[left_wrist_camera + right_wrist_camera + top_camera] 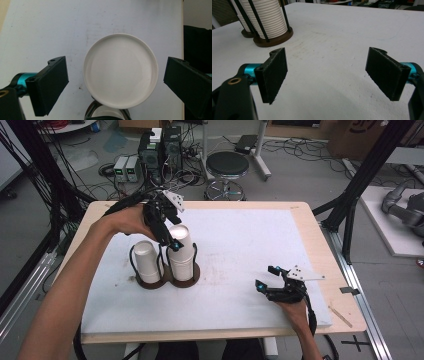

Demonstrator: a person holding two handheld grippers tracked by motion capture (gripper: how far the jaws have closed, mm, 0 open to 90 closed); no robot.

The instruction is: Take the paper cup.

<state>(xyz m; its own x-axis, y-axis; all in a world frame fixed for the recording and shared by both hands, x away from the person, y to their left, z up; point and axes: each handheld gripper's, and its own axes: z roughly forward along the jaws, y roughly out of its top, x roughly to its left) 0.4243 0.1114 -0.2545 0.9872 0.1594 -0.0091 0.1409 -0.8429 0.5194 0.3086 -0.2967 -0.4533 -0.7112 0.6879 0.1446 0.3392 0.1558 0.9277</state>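
Two stacks of upturned white paper cups stand in a black-rod holder with brown round bases (194, 276) at the table's left middle: a left stack (146, 261) and a taller right stack (182, 254). My left gripper (170, 238) hangs over the right stack, pointing down. In the left gripper view its jaws stand open on either side of the top cup (120, 71), with a gap on each side. My right gripper (265, 276) rests low at the front right, open with nothing between its jaws (328, 72). The ribbed cup stack (268, 17) shows far left in the right gripper view.
A white mat (240, 240) covers most of the wooden table (310, 235). A black stool (227, 167) and electronics boxes (160, 150) stand on the floor beyond the far edge. Black frame posts (357, 190) rise at the right.
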